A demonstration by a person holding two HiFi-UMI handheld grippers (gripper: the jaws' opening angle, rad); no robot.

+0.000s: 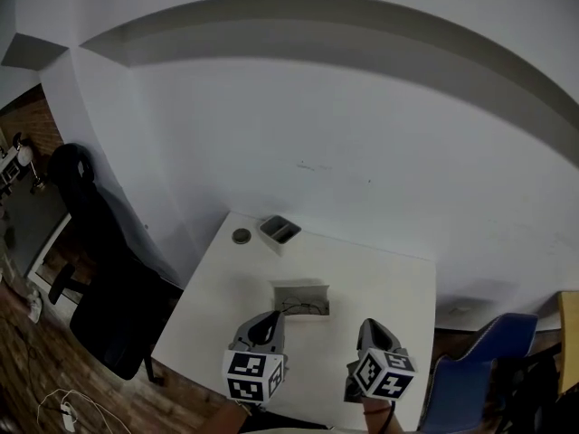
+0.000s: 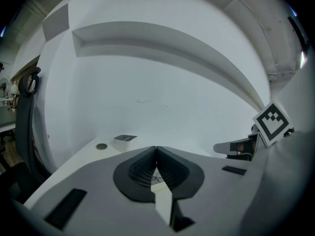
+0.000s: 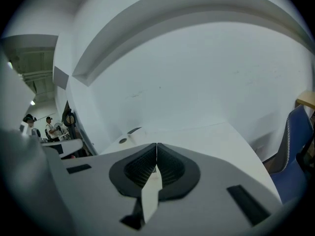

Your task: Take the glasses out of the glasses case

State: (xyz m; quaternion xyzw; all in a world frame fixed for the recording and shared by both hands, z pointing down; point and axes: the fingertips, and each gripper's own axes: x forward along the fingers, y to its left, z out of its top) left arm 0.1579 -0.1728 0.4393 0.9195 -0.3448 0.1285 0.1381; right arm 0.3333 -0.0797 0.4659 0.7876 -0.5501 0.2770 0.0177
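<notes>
On the white table (image 1: 380, 278) lies a white glasses case (image 1: 301, 297), open, with thin dark glasses frames (image 1: 304, 308) just visible inside it. My left gripper (image 1: 268, 320) hovers just in front of the case on the near side, its jaws pressed together with nothing in them. My right gripper (image 1: 374, 329) hangs to the right of the case, also shut and empty. In the left gripper view the left gripper (image 2: 156, 149) points toward the far wall. In the right gripper view the right gripper (image 3: 156, 146) does the same.
A small grey open box (image 1: 279, 231) and a round disc (image 1: 241, 236) sit at the table's far left corner. A black office chair (image 1: 104, 278) stands left of the table, and a blue chair (image 1: 479, 360) at its right. A white wall rises behind.
</notes>
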